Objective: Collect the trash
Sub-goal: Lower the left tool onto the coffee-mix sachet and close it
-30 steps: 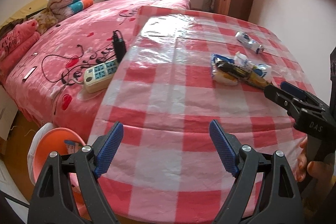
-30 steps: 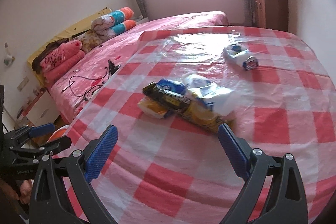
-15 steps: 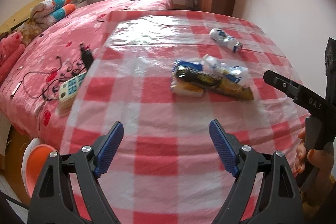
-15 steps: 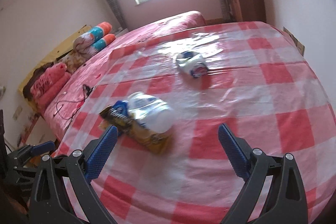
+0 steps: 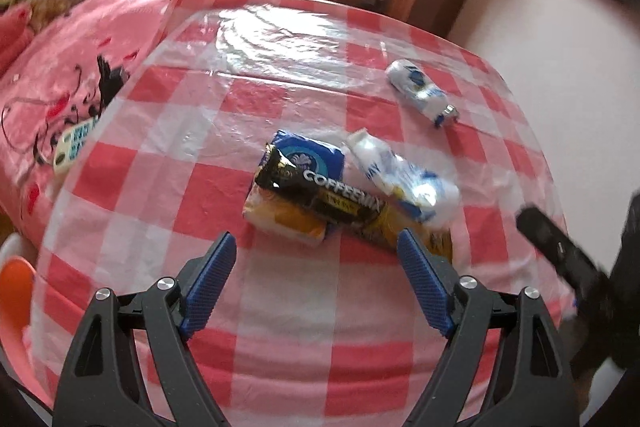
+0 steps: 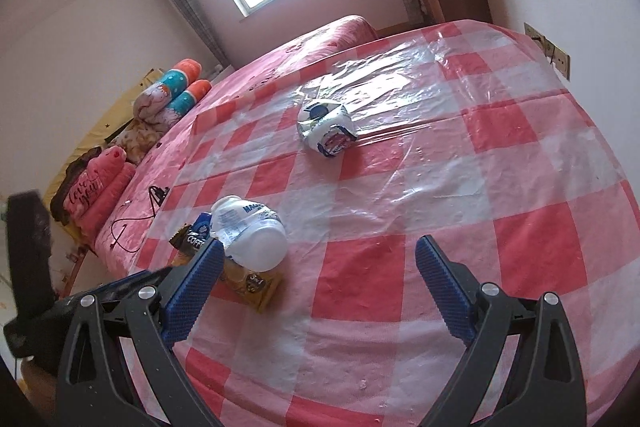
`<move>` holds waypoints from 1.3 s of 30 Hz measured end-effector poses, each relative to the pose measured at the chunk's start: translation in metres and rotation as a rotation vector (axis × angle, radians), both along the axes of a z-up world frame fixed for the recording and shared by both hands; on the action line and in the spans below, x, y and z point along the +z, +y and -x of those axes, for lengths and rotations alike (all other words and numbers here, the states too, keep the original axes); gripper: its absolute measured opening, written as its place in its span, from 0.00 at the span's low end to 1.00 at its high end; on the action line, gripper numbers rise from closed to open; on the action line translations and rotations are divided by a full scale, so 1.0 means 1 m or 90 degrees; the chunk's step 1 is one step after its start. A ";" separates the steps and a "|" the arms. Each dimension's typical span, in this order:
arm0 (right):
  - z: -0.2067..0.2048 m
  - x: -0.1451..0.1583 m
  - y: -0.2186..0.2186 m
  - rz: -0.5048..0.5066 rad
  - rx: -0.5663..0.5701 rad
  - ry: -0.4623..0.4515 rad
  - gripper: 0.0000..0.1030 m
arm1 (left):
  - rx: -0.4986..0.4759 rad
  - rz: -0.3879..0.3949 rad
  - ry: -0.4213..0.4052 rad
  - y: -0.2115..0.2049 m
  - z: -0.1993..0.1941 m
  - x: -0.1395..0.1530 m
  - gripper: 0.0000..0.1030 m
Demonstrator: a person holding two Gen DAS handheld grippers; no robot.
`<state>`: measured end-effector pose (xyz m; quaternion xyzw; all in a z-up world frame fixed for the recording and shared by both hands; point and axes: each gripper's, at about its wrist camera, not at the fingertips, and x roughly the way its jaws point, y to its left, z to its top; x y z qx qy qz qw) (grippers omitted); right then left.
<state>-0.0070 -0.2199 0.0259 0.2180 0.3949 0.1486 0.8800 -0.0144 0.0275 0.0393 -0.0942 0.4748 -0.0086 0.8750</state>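
Your left claw (image 5: 318, 277), wide open and empty, has closed slightly; the coffee packet (image 5: 340, 197) now lies mid-frame, nearer than before.

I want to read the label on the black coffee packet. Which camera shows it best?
The left wrist view: the coffee packet lies unobstructed, its lettering readable. In the right wrist view the plastic bottle and a gripper finger cover most of it.

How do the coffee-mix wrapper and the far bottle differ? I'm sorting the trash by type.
The coffee-mix wrapper is a flat, black and yellow sachet lying across other litter. The far bottle is a rounded, white and blue container lying alone, apart from the pile. Both lie on the checked table.
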 end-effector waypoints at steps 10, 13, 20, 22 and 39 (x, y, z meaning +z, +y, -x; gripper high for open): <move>-0.004 0.000 0.001 -0.001 0.014 -0.004 0.92 | 0.042 -0.013 0.030 -0.002 -0.037 -0.016 0.75; -0.006 -0.003 -0.002 -0.011 0.014 0.003 0.92 | 0.035 -0.025 0.022 -0.003 -0.045 -0.017 0.75; -0.007 -0.004 -0.004 -0.018 0.020 0.003 0.92 | 0.013 -0.072 0.004 -0.010 -0.047 -0.019 0.70; -0.007 -0.005 -0.003 -0.019 0.023 0.004 0.92 | 0.019 -0.071 0.005 -0.010 -0.048 -0.018 0.70; -0.008 -0.007 -0.001 -0.030 0.028 0.015 0.92 | -0.141 -0.076 -0.023 -0.053 -0.037 -0.018 0.57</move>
